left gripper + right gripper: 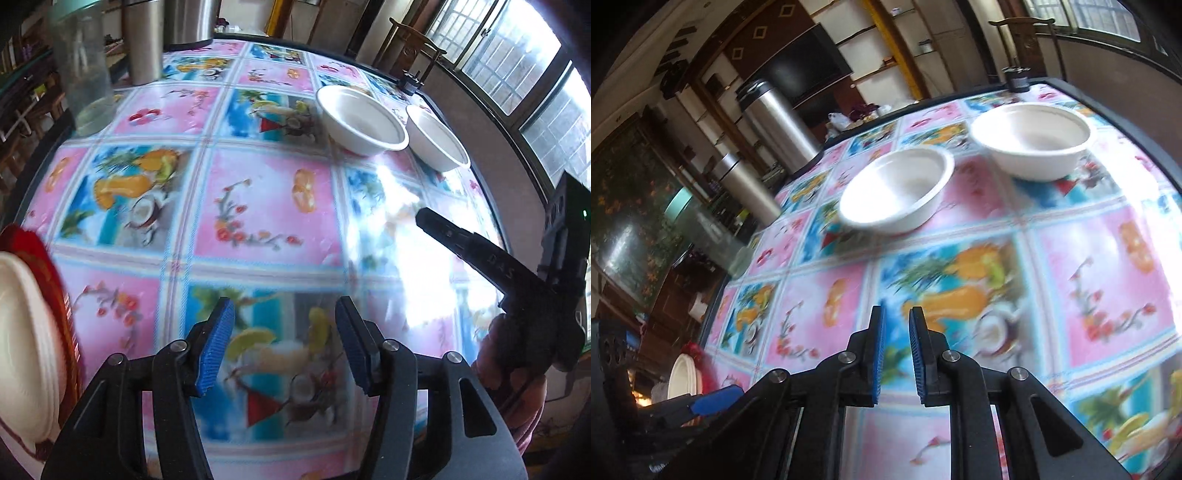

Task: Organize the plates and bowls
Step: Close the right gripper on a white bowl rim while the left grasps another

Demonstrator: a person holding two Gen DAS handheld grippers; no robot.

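both grippers hang empty over the table (1108, 266): left gripper (284, 343) wide apart, right gripper (895, 345) nearly together. two white bowls (897, 188) (1030, 138) sit at one o'clock, unstacked. likely next: the right gripper widens to take the nearer bowl's rim.

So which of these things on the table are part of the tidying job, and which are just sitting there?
Part of the job:
- near white bowl
- far white bowl
- stack of white plates at the table edge

Just lying about:
- tall steel flask
- shorter steel flask
- clear jar
- fruit-print tablecloth
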